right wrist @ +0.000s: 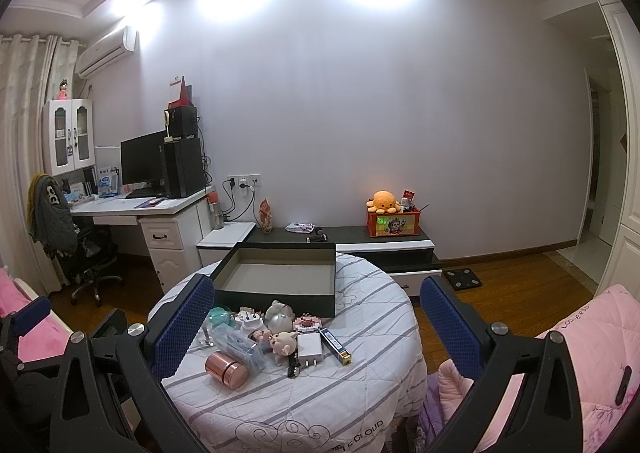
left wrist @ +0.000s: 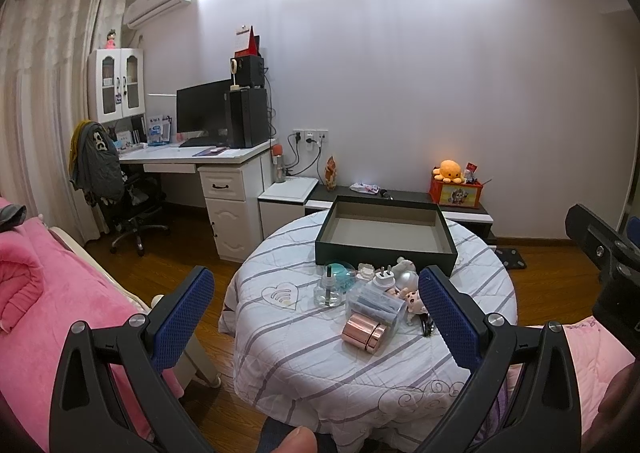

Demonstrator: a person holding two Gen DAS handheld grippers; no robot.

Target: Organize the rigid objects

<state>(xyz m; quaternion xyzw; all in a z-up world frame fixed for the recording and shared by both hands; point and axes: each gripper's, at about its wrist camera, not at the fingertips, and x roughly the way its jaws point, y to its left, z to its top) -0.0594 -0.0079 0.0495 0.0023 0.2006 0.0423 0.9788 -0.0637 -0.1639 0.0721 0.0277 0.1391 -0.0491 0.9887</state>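
- Left gripper (left wrist: 316,317) and right gripper (right wrist: 316,327) hover above the round table (right wrist: 360,385), jaws apart, empty.
- Small objects (right wrist: 276,337) cluster mid-table, before the empty dark box (right wrist: 280,273) at its far edge.

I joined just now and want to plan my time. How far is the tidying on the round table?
Nothing looks done yet: the dark box holds nothing that shows. Nothing is in hand: the left gripper and the right gripper are both open and hold nothing. Everything is left: the copper canister, the white charger, the pig figure and the other small items lie on the tablecloth beside the box.
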